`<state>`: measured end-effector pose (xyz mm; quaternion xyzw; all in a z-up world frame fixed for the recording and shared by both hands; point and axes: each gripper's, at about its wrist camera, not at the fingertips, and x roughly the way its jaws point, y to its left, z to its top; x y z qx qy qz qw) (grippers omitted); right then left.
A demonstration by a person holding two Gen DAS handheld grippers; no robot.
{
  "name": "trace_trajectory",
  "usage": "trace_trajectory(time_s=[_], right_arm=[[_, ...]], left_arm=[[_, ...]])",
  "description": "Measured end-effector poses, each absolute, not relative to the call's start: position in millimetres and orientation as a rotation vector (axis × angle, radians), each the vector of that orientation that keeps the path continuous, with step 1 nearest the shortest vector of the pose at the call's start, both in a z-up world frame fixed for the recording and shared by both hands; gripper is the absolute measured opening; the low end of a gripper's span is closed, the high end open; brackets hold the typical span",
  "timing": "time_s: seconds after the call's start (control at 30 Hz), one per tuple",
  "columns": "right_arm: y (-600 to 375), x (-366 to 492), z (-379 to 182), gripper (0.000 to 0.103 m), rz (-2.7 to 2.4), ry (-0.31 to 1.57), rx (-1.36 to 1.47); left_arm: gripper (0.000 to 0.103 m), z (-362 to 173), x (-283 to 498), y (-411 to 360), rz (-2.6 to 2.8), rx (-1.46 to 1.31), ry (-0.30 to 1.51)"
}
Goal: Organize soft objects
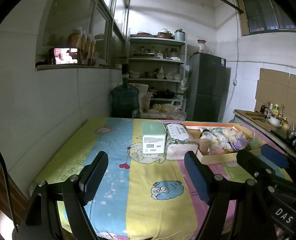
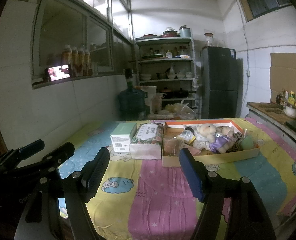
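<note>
A shallow cardboard box (image 2: 210,157) with an orange inner rim sits on the far right of the table. It holds a beige teddy bear in a purple dress (image 2: 214,136), a green soft ball (image 2: 247,143) and several other small soft items. The box (image 1: 218,158) and bear (image 1: 233,135) also show in the left wrist view. My left gripper (image 1: 147,177) is open and empty above the near table. My right gripper (image 2: 144,177) is open and empty, short of the box. The left gripper (image 2: 46,150) shows at the left of the right wrist view.
A green-and-white carton (image 2: 123,138) and a floral tissue pack (image 2: 148,140) stand left of the box. A cartoon-print cloth (image 2: 154,196) covers the table. Behind are a water jug (image 2: 132,102), shelves (image 2: 166,76), a fridge (image 2: 220,82) and a counter (image 2: 278,110) at right.
</note>
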<state>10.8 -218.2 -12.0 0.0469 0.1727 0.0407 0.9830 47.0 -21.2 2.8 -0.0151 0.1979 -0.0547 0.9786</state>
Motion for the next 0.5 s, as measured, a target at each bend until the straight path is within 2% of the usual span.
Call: trace_trajectory(time_s=[0.5], right_arm=[[-219.1,11.8,-12.9,0.074,0.083,0.348,0.095]], left_arm=[[0.079,2.3,46.8,-22.5,-0.113,-0.029,0.398]])
